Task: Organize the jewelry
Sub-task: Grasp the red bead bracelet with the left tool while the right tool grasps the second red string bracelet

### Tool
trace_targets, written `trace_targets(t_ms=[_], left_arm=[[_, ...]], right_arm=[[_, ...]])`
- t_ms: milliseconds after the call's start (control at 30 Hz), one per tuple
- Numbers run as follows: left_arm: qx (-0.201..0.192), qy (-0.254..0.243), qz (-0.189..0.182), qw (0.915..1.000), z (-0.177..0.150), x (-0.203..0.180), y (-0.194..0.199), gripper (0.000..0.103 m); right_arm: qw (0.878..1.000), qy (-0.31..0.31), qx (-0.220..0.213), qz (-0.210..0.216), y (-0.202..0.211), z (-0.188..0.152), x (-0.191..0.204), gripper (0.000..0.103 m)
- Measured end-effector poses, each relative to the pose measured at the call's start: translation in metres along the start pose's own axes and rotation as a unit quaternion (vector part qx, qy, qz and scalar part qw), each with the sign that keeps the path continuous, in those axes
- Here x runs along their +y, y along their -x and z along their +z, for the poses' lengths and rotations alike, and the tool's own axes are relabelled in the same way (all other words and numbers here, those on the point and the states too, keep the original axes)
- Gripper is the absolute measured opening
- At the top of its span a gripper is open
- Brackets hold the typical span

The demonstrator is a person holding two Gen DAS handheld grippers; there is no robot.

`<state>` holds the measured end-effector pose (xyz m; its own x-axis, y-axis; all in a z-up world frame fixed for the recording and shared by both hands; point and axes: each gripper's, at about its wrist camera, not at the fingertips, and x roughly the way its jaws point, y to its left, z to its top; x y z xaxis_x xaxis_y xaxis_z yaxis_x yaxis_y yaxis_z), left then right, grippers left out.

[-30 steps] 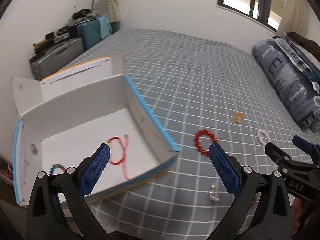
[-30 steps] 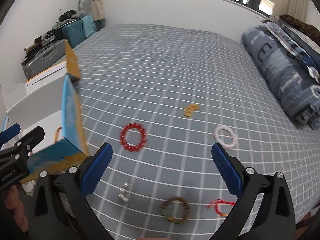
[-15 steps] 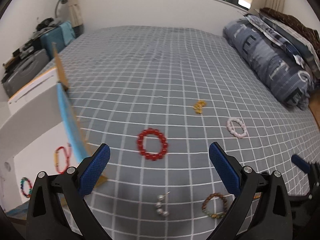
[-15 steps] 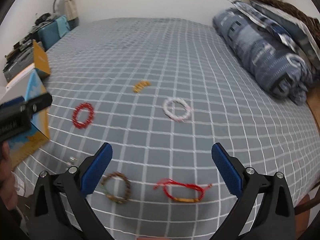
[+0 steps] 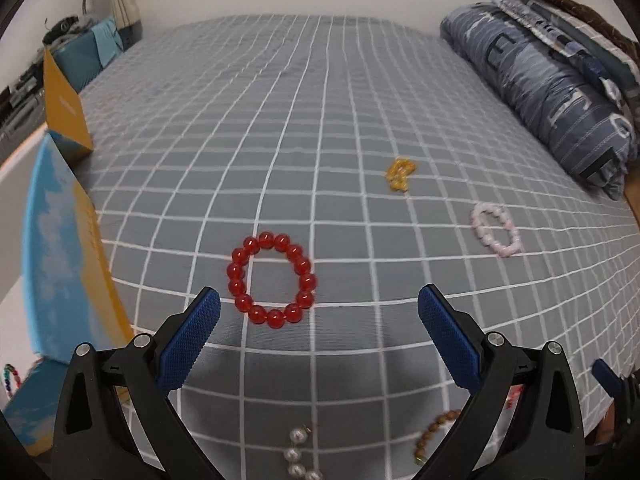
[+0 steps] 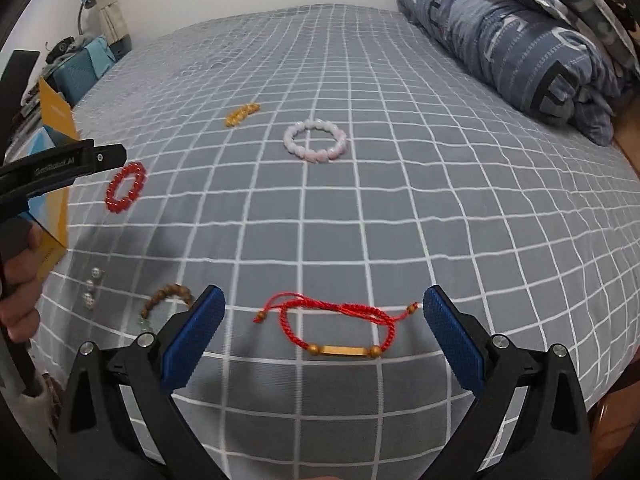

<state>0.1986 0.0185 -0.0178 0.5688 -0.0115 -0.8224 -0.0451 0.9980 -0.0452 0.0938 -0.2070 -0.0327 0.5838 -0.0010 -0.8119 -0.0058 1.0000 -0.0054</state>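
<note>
"SenRobot.AI" printed in pale letters along the black arm of the left tongs [image 5: 318,316], seen from the right wrist. Left tongs spread wide, empty, above the round red glossy-bead bracelet [image 5: 272,279] near the bed's left edge. Right tongs [image 6: 323,312] likewise wide, empty, straddling the red braided cord bracelet with a gold bar [image 6: 340,328] by the near edge. Open blue-and-yellow cardboard box [image 5: 60,264] at the left edge, holding 1 multicoloured bead bracelet [image 5: 9,377], partly hidden.

A grey checked bedsheet [image 5: 320,120] covers the bed. A rolled blue quilt [image 6: 520,40] lies along its right edge. Past the far left corner, a blue suitcase [image 5: 86,56] and a desk lamp [image 6: 86,0].
</note>
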Motion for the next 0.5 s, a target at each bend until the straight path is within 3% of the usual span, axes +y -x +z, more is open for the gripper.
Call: trace_targets(t_ms=[233, 500], left_arm=[[0.024, 0.011, 0.006, 0.9996, -0.001, 0.017, -0.035, 0.097], [0.04, 0.025, 0.011, 0.9988, -0.004, 0.028, -0.057, 0.097]], right_arm=[[1.0, 0.005, 0.028, -0.002, -0.035, -0.02, -0.01, 0.095], [0.999, -0.005, 0.031, 0.004, -0.042, -0.021, -0.017, 0.095]])
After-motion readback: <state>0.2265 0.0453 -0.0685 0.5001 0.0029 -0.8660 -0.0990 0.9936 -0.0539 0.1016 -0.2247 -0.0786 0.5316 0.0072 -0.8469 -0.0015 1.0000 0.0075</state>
